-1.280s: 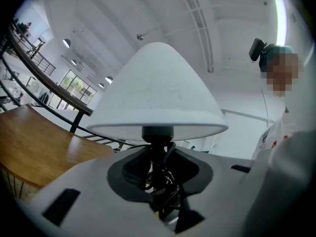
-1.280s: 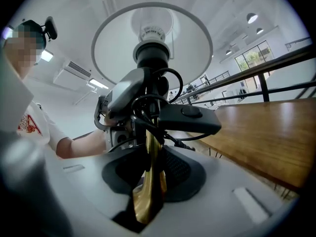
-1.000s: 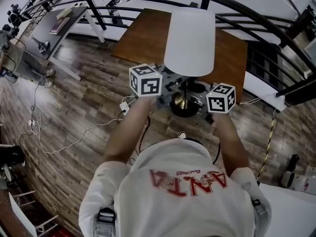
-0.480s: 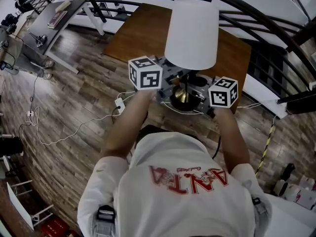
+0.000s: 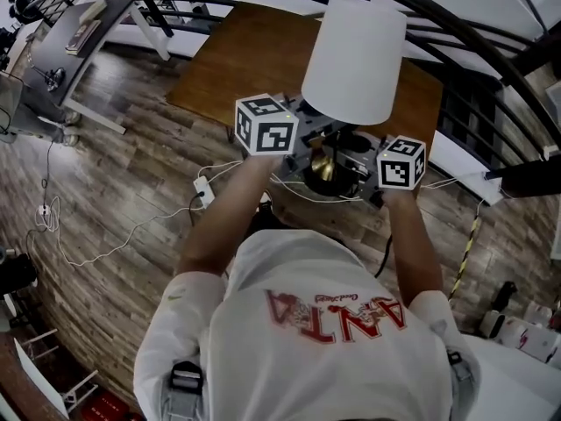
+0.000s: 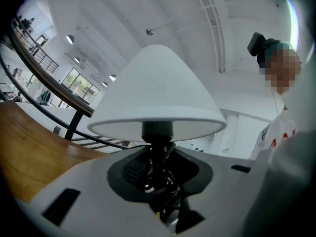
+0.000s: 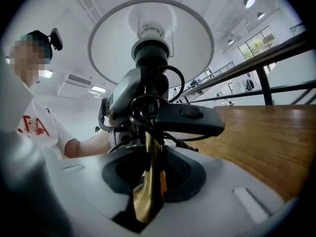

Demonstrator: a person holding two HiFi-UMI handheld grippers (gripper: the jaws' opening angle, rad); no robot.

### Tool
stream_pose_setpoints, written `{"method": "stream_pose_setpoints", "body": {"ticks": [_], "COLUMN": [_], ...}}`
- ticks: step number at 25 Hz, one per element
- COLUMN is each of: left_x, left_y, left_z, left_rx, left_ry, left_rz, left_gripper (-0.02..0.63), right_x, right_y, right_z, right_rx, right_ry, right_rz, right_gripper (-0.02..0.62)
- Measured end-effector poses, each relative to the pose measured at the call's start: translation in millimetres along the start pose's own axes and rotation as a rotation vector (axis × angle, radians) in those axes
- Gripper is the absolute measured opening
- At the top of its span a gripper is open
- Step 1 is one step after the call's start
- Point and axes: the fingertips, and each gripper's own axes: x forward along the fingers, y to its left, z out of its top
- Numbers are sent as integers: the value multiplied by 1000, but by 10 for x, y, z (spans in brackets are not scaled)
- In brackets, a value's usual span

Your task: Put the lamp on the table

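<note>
Brown wood ahead of both tongs: that's the one brown rectangular wooden table, lying just beyond the tips. Past it, curving across the far side, runs a black metal railing, several bars deep, closing off the space behind the table. Far off to the left of the left tongs stands one grey desk on white legs. Down on the grey-brown plank floor, below and left of the left tongs, white cables loop about and meet a small white plug block. Out beyond the right tongs a yellow-and-black striped cord trails over the planks.

Now the count: one lamp, two tongs, two black-and-white marker cubes. The tall lamp with a white tapered shade, brass stem and dark round base is up between the two tongs, upright, at the table's near edge. Whether its base touches the wood I can't tell. Left tongs are clamped on the lamp's upper stem, right under the shade, with the black cord bunched between the pads. Right tongs come in from the opposite side, squeezing the brass stem lower down. The cord's black oval switch hangs just above them. The person in the white shirt with red print stands right behind both.
</note>
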Motion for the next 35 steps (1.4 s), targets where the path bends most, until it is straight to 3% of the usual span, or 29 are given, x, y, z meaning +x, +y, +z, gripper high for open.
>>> {"method": "stream_pose_setpoints", "body": {"ticks": [14, 26, 35], "left_x": [-80, 30, 474], "left_y": [1152, 1910, 2438], "left_z": [576, 588, 556], "left_rx": [-16, -28, -13], "left_ry": [59, 110, 67], "left_rz": [-148, -216, -216], "left_gripper": [110, 110, 110], "right_x": [760, 1127, 987], "right_y": [-894, -1618, -2329], "right_z": [723, 856, 923], "right_rx": [38, 75, 45], "right_ry": [-58, -36, 17], "right_rz": [-141, -227, -223], "right_gripper": [89, 89, 89]}}
